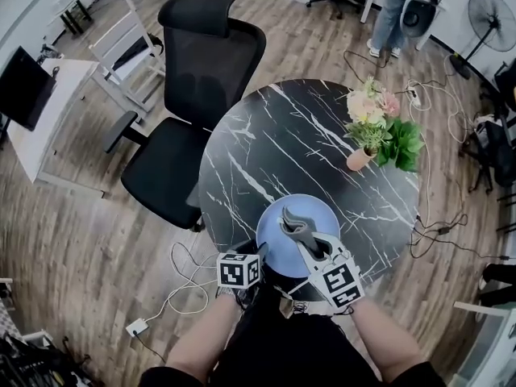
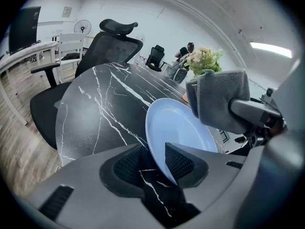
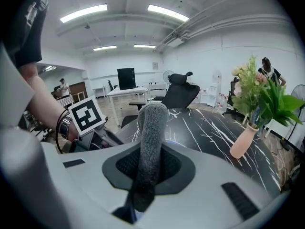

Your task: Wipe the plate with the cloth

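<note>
A light blue plate [image 1: 276, 226] sits at the near edge of the round black marble table [image 1: 298, 139]. My left gripper [image 1: 260, 255] is at the plate's near left rim. In the left gripper view the plate [image 2: 183, 128] has its rim between the jaws of that gripper [image 2: 152, 163], which stand wide with a gap on the left side. My right gripper [image 1: 310, 244] is shut on a folded grey cloth [image 1: 298, 226] just above the plate. The cloth [image 3: 151, 128] stands up between its pads and hangs over the plate's right side [image 2: 219, 99].
A pink vase of flowers [image 1: 360, 158] stands at the table's right side. A black office chair [image 1: 193, 95] is pushed up to the far left of the table. Cables and a power strip [image 1: 137, 326] lie on the wooden floor. A person [image 1: 391, 14] stands far back.
</note>
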The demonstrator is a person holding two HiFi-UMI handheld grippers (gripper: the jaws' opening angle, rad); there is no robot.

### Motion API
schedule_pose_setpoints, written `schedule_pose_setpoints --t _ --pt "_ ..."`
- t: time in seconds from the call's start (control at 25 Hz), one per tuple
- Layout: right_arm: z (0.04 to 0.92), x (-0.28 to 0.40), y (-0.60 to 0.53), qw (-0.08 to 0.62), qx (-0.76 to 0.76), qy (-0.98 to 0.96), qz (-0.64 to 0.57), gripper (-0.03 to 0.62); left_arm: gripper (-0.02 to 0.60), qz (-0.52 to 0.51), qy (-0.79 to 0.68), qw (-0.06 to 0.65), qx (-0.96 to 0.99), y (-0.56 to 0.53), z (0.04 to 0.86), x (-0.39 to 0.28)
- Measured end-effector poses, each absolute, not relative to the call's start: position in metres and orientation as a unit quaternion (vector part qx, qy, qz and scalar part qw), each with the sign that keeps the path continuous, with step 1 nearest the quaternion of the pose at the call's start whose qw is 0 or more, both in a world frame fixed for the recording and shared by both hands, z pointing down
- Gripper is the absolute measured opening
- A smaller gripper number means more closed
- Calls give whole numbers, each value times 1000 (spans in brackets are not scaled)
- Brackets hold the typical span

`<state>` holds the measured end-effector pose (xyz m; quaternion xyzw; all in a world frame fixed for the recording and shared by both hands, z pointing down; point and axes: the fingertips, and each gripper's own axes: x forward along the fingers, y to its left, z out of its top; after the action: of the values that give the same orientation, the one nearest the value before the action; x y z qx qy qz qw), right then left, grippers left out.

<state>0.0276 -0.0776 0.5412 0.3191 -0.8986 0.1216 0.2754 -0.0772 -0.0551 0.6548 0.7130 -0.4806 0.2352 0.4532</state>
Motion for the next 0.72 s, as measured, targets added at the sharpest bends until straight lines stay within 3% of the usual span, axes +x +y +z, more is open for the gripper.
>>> schedule_pose_setpoints --t 0.24,0.56,0.72 --pt "571 8 -83 331 280 -897 87 58 155 251 -462 466 712 -63 670 -77" --pt "614 -21 -82 437 183 -880 -43 58 131 247 -448 476 715 -66 674 -75" --pt "636 -29 -81 476 138 -864 -92 58 77 246 -453 475 713 -68 675 -72"
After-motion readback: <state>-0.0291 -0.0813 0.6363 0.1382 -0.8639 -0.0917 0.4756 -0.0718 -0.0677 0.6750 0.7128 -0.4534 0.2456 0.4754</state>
